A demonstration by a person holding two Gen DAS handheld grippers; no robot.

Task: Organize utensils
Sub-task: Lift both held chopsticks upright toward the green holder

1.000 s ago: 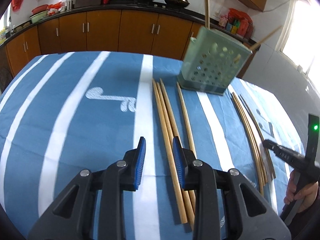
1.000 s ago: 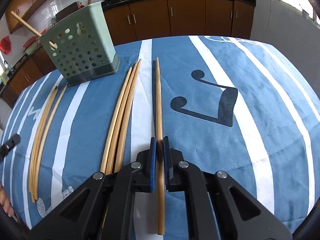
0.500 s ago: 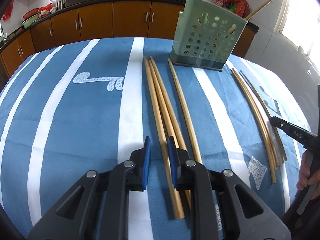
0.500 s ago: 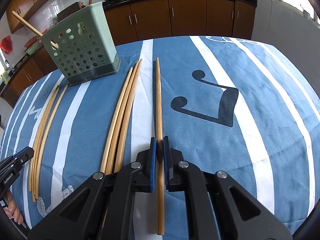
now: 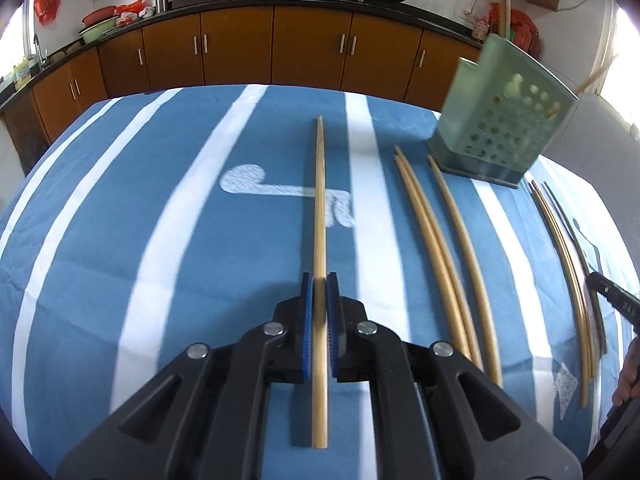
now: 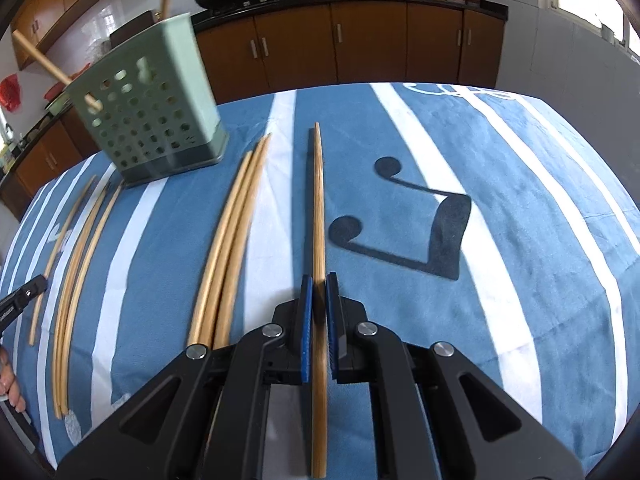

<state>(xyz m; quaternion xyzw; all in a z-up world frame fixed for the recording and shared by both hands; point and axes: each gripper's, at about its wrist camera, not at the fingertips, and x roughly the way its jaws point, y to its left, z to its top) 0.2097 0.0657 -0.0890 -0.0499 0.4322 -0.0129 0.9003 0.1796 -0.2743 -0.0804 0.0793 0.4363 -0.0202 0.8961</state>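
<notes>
A long wooden chopstick (image 5: 319,208) runs forward between the blue pads of my left gripper (image 5: 319,292); its jaws are closing and the pads press on the stick. My right gripper (image 6: 319,292) is shut on another wooden chopstick (image 6: 318,200), whose tip casts a shadow on the cloth. The green perforated utensil holder (image 5: 504,136) (image 6: 148,120) stands at the back with chopsticks poking out of it. Loose chopsticks (image 5: 436,248) lie right of the left gripper, and a bundle of chopsticks (image 6: 232,232) lies left of the right gripper.
The blue and white striped tablecloth (image 5: 160,240) covers the table. More thin chopsticks (image 5: 568,272) (image 6: 76,264) lie near the cloth's side edge. The other gripper's tip (image 5: 614,304) (image 6: 22,298) and a person's hand (image 5: 630,376) show at the frame edges. Brown cabinets stand behind.
My left gripper has shut on one chopstick from the loose group and carried it off to the left of the others. The right gripper has kept its grip, almost still.
</notes>
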